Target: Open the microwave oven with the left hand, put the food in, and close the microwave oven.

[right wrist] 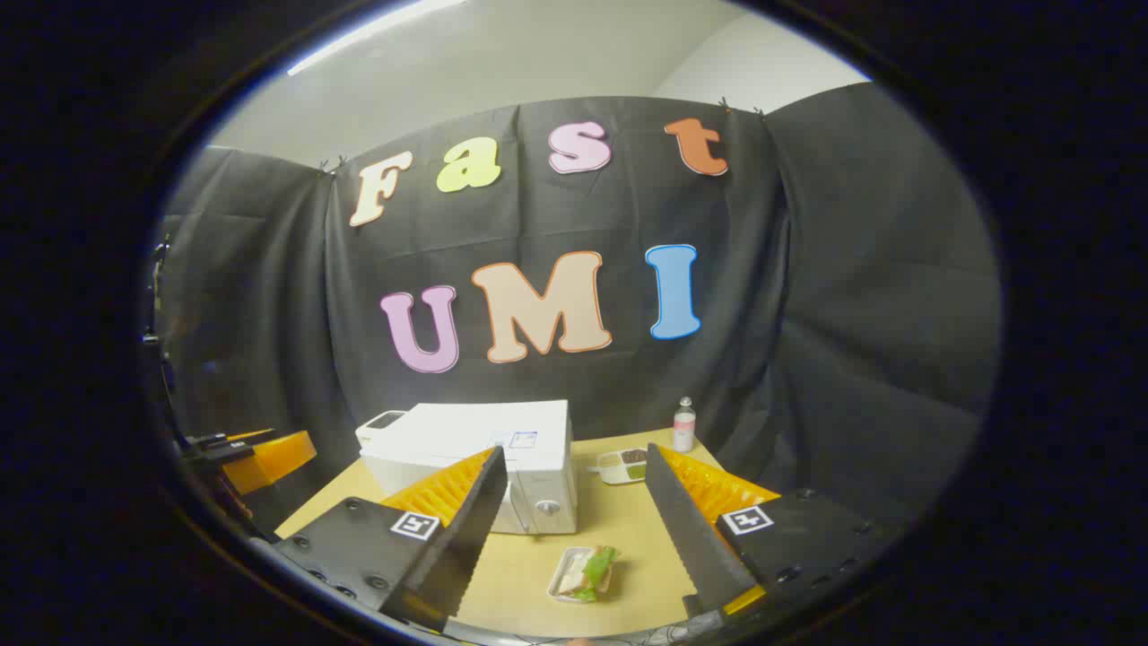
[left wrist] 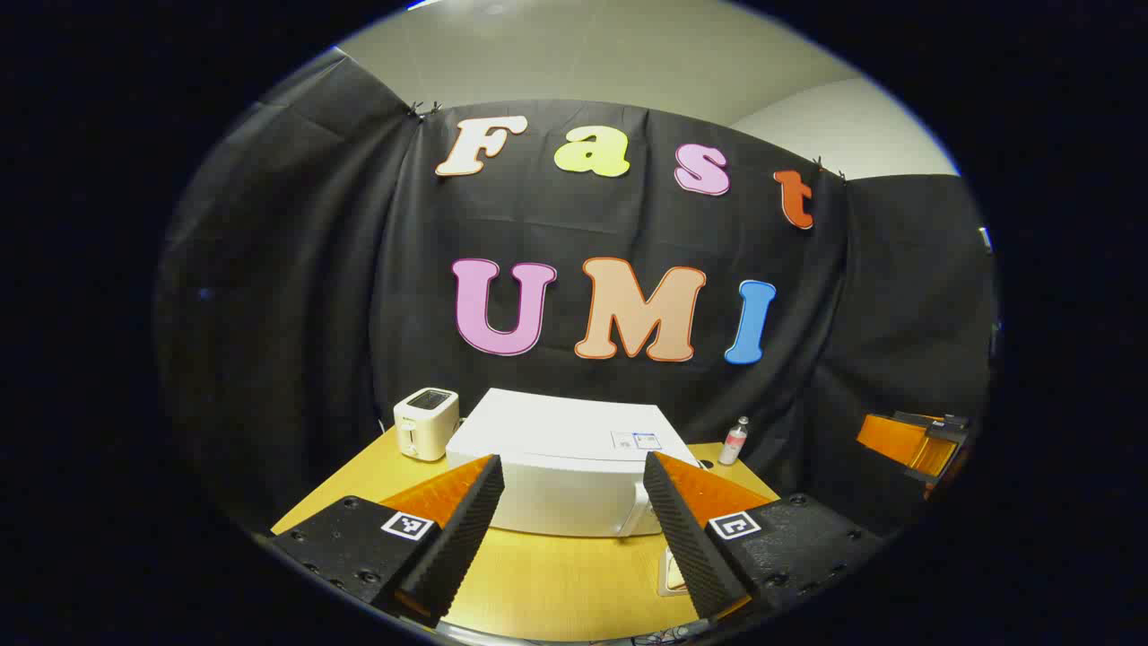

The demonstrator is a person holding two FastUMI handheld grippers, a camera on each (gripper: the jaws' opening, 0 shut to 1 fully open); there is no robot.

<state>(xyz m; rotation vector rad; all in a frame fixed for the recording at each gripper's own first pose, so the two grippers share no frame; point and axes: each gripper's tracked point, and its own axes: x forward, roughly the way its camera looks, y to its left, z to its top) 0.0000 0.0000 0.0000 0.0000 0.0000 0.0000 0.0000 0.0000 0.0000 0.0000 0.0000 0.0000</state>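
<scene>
**Mia:** Where is the microwave oven (left wrist: pixel 565 467)?

**Ben:** It sits on the bench (left wrist: pixel 556 583), toward the back edge, close to the black wall. Its door is shut, so the first job is not done yet.

**Mia:** What does it look like?

**Ben:** It is a white box with a flat top and a small sticker on top. In the right gripper view you can see round knobs on the front, at one side. In the left gripper view a pale handle (left wrist: pixel 635 519) runs down the front.

**Mia:** And the food?

**Ben:** The food (right wrist: pixel 585 572) is a sandwich with green leaves in a small tray, near the front edge of the bench, in front of the oven. I think it waits there so it is easy to grab.

**Mia:** What are the grippers doing?

**Ben:** The left gripper (left wrist: pixel 574 529) has its fingers spread wide and holds nothing. It points at the oven, maybe to reach the handle. The right gripper (right wrist: pixel 574 538) is spread wide too, above the food.

**Mia:** Anything else?

**Ben:** A toaster (left wrist: pixel 426 423) by the back corner, a little bottle (left wrist: pixel 734 440), and a snack tray (right wrist: pixel 624 466).
</scene>
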